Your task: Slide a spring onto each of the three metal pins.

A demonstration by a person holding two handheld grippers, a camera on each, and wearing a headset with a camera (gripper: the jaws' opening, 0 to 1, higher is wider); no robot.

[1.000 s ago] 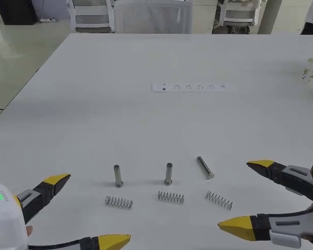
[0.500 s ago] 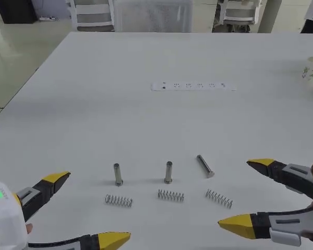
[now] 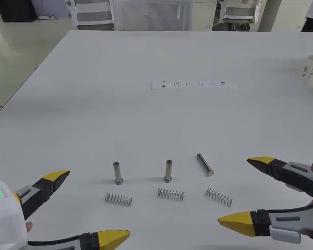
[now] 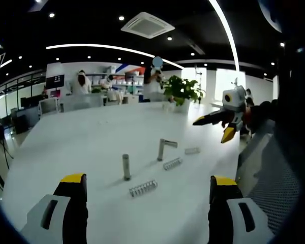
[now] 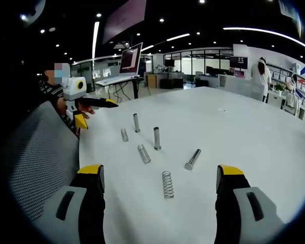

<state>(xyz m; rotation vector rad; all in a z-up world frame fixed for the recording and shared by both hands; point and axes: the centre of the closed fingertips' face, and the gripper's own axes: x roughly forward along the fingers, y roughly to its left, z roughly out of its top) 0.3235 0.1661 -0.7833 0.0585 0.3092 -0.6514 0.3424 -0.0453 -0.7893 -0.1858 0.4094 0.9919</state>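
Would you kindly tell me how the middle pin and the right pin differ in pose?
The middle pin stands upright; the right pin lies on its side. The middle pin's flange sits flat on the table, while the right pin's flange points toward the near side. Both are bare grey metal.

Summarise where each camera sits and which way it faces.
Head view: on the headset, looking forward and down at the white workbench; yellow-tipped left tool and right tool at the bottom.
Left gripper view: on the left tool, facing the right tool; own jaws below.
Right gripper view: on the right tool, facing the left tool; own jaws below.
All share the lying silver metal pin.
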